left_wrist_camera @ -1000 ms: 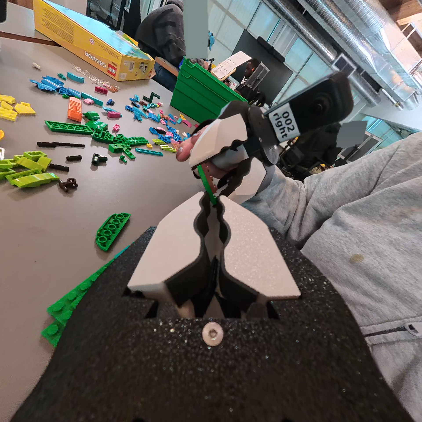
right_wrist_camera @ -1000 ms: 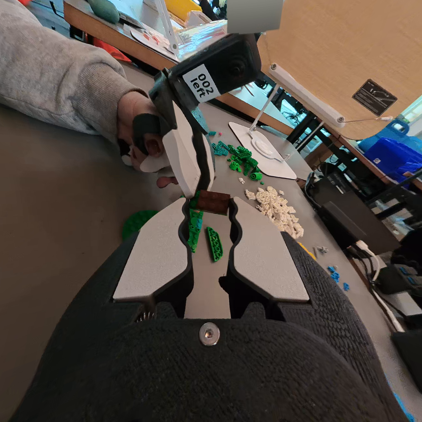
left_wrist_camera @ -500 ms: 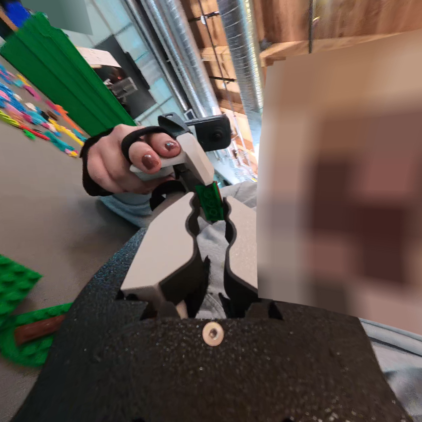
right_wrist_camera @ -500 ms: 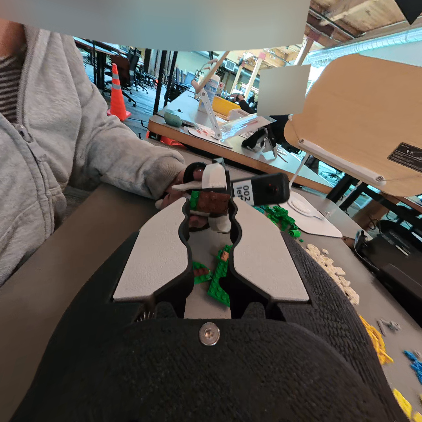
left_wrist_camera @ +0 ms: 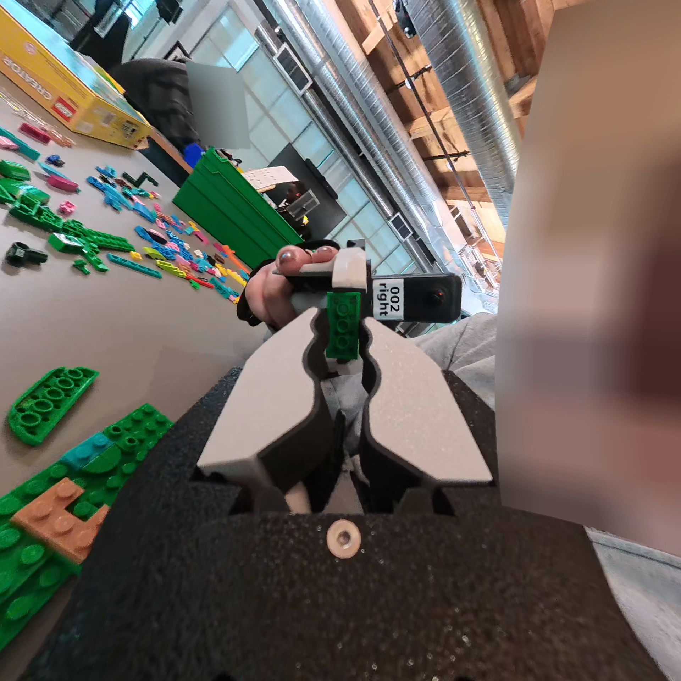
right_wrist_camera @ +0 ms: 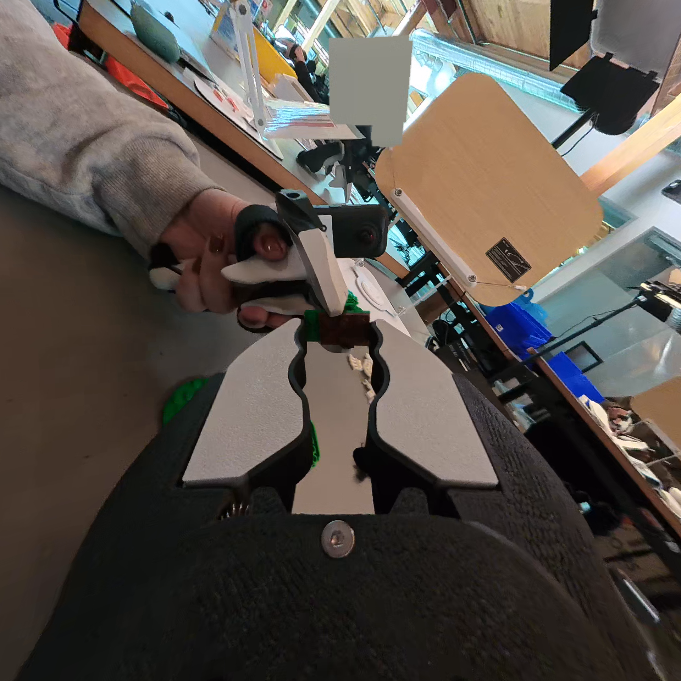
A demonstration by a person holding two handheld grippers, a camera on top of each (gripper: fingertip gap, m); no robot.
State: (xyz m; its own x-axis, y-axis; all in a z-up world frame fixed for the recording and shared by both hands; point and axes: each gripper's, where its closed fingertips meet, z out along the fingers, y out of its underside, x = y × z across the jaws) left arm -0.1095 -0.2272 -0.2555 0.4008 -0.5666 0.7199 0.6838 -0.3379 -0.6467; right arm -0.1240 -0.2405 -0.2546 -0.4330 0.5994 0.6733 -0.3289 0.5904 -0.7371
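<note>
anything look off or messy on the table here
Nothing looks damaged. Loose toy bricks lie scattered across the grey table, and one curved green piece lies studs-down, showing its hollow underside.

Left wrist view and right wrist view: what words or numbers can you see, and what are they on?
White sticker on the black camera: printed writing; I don't copy it.
Yellow box: brand lettering on its side; not copied.
Black plate on the wooden board: too small to read.
</note>
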